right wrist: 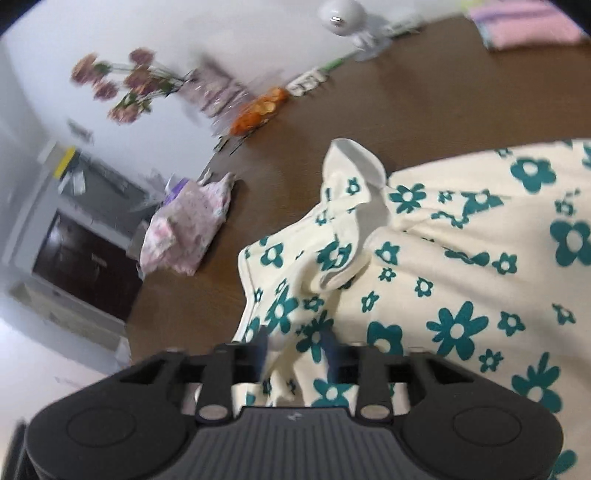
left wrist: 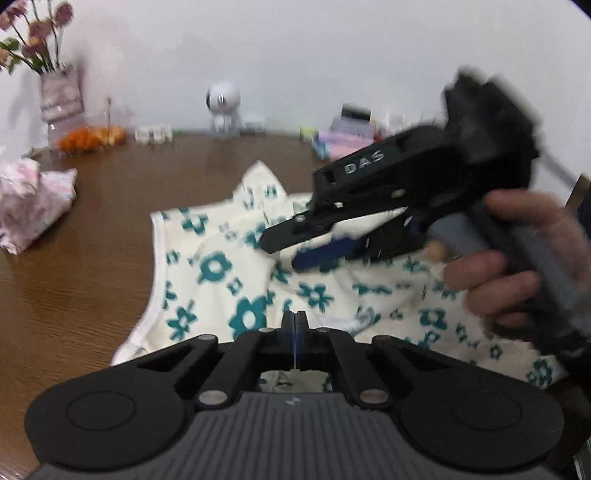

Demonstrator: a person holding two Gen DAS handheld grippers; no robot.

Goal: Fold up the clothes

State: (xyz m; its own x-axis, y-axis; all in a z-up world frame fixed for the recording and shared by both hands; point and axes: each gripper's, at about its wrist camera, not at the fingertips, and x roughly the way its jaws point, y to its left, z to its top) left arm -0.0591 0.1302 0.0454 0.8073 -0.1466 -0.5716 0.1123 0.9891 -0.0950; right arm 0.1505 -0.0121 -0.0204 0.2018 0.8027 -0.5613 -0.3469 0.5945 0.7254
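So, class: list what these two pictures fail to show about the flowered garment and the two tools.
- Flowered garment: its near edge is hidden by the left gripper body in the left view, so what the shut jaws pinch is unseen.
- Right gripper: motion blur smears its fingertips in the right view.
- Garment type: bunched folds hide it.

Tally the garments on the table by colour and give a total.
Cream with teal flowers: 1
Pink floral, crumpled: 1
Total: 2. The folded pink and lilac stack at the far edge is blurred, so it is not counted.
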